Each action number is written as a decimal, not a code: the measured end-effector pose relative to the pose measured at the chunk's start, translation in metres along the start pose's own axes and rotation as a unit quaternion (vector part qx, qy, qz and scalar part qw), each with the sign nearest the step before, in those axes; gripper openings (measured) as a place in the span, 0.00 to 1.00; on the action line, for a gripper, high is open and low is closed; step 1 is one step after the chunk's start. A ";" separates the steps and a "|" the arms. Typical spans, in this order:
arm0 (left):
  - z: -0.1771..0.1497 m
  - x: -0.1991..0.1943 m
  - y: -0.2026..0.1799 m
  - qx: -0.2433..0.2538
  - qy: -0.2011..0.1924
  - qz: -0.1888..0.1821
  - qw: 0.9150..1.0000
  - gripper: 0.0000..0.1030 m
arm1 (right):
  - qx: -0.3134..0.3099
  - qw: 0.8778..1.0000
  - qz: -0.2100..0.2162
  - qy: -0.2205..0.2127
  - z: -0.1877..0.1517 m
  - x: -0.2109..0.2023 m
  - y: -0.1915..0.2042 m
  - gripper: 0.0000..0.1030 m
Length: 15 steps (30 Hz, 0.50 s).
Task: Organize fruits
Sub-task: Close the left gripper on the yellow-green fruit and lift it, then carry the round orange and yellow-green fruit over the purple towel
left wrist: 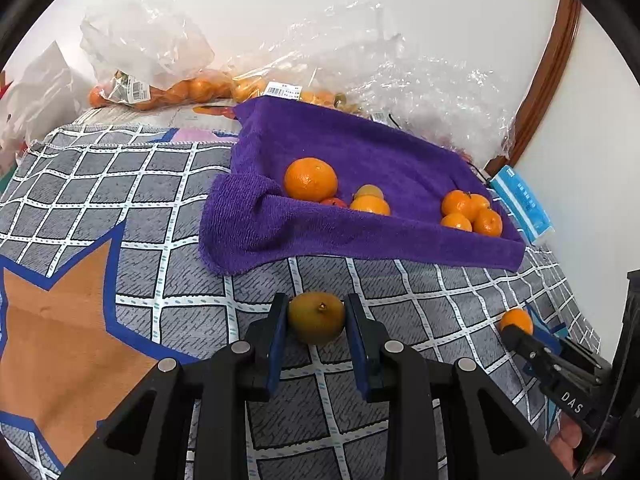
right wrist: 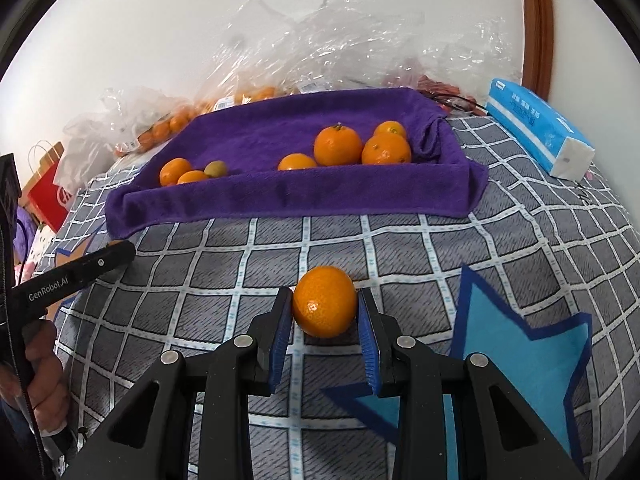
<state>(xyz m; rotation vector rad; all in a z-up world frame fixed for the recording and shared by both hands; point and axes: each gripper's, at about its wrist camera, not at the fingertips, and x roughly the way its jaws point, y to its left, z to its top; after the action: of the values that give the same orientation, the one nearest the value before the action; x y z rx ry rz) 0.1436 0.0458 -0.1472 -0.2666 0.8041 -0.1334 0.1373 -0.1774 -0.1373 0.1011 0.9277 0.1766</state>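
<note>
Both fruits look light, round and thin-skinned, so a gentle squeeze across the widest part suits: the left gripper (left wrist: pixel 316 316) has its jaws closed on a greenish fruit (left wrist: pixel 316 318), the right gripper (right wrist: pixel 325 308) on an orange (right wrist: pixel 325 307), both above the checked cloth (left wrist: pixel 180 280) short of the purple towel (left wrist: pixel 360 152)

A fuzzy purple terry towel (right wrist: pixel 288 196) lies on matt woven cloth (right wrist: pixel 400 248), with crinkled glossy plastic bags (right wrist: pixel 320 48) behind.

The front wall of the purple towel (right wrist: pixel 296 194) hides the bottoms of the oranges (right wrist: pixel 338 146) behind it. The plastic bags (left wrist: pixel 160 48) blur the fruit inside. The red bag (right wrist: pixel 48 196) is cut off at the edge.
</note>
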 end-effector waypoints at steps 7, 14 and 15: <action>-0.002 -0.003 0.007 -0.014 0.014 -0.015 1.000 0.26 | 0.015 1.000 0.005 0.020 -0.004 -0.002 0.003 0.31; -0.010 -0.016 0.002 -0.001 0.028 -0.013 1.000 0.26 | 0.027 0.999 0.004 0.020 0.003 -0.012 0.003 0.31; -0.011 -0.019 0.000 0.001 0.029 -0.013 0.999 0.26 | 0.027 0.999 0.004 0.019 0.005 -0.013 0.003 0.31</action>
<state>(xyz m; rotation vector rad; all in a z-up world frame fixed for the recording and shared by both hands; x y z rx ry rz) 0.1229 0.0478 -0.1411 -0.2713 0.8587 -0.1673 0.1331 -0.1775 -0.1232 0.1517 0.9703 0.1619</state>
